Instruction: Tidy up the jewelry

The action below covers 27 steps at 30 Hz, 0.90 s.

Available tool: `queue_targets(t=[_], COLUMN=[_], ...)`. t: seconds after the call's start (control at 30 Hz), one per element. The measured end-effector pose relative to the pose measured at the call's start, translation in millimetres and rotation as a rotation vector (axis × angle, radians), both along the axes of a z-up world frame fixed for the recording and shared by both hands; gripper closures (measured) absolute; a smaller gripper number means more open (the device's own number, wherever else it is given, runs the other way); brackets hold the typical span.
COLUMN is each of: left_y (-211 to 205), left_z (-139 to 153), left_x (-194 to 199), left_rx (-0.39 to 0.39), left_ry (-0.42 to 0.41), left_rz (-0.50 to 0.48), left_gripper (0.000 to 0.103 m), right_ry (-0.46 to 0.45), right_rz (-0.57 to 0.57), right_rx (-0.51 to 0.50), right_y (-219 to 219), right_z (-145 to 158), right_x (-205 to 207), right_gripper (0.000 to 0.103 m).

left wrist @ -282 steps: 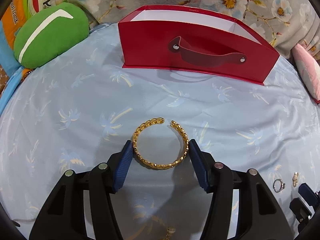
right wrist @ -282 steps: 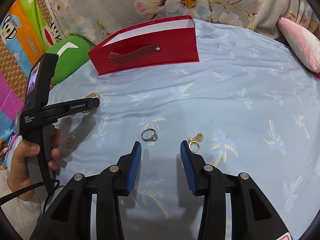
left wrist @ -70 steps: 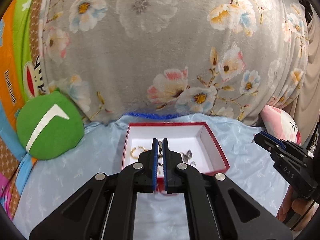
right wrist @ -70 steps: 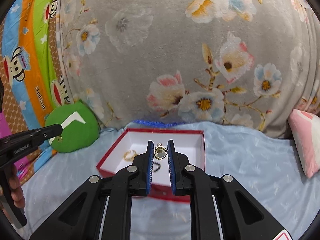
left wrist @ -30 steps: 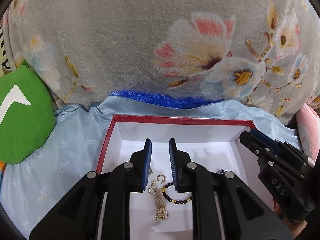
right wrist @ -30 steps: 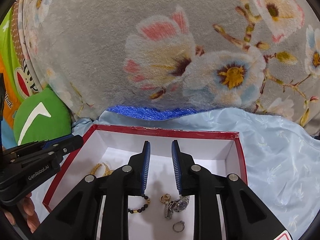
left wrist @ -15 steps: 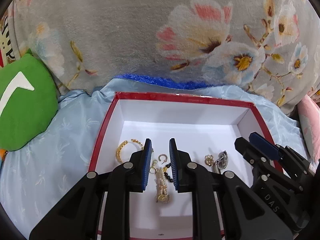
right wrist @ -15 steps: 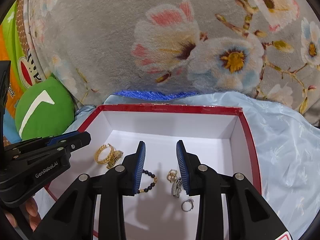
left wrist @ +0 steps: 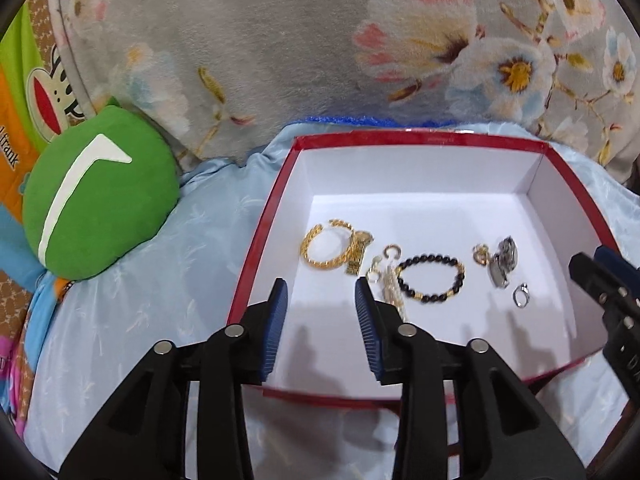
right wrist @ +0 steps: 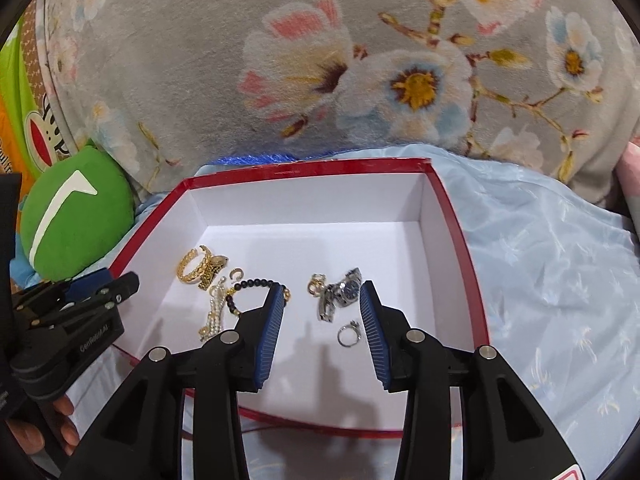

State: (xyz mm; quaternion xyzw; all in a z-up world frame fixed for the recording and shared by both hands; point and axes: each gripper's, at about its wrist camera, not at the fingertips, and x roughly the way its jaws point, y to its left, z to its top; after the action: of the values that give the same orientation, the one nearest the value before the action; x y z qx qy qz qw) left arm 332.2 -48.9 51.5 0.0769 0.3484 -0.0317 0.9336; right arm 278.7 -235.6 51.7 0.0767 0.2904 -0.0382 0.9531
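A red box with a white inside lies on the pale blue bedsheet; it also shows in the right wrist view. Inside lie a gold chain bangle, a black bead bracelet, a pearl strand, a silver watch and a silver ring. My left gripper is open and empty over the box's near left part. My right gripper is open and empty above the box's near side, just short of the watch and ring.
A green round cushion lies left of the box. A grey floral blanket rises behind it. Blue sheet spreads to the right of the box. The other gripper's tip shows at the right edge in the left wrist view.
Both grippers have opened wider and drawn back and up from the box. The pieces they carried 2.3 s ago now lie in the box.
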Motion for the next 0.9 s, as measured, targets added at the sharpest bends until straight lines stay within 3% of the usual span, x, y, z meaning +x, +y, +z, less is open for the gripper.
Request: queue_targets(t=[0.23,0.5,0.63,0.7,0.9], left_y=[6.1,2.4,-2.8,-3.3,-3.0], left_z=[-13.3,-15.3,-16.2,-16.5,-17.6], left_x=[-10.5,-16.8,-21.9,-23.8,-26.3], left_rx=[-0.051,-0.037,-0.035,-0.036,-0.039], left_ry=[0.037,-0.019,-0.058,-0.075,-0.104], left_rz=[0.026,0.046,0.040,0.040,0.039], left_gripper=[0.067,0.063,0.051,0.050,0.040], right_ry=[-0.013,-0.030,-0.021,-0.027,-0.065], right_rz=[-0.035,-0.065,-0.065,-0.068,-0.087], right_rx=[-0.001,-0.020,-0.042,-0.077,-0.113], right_y=[-1.6,-0.4,1.2,4.0,4.4], right_z=[-3.4,-14.4,-24.6,-25.7,-29.3], right_x=[-13.4,-16.2,-12.3,-12.0,-16.4], right_gripper=[0.058,0.051,0.051,0.050,0.036])
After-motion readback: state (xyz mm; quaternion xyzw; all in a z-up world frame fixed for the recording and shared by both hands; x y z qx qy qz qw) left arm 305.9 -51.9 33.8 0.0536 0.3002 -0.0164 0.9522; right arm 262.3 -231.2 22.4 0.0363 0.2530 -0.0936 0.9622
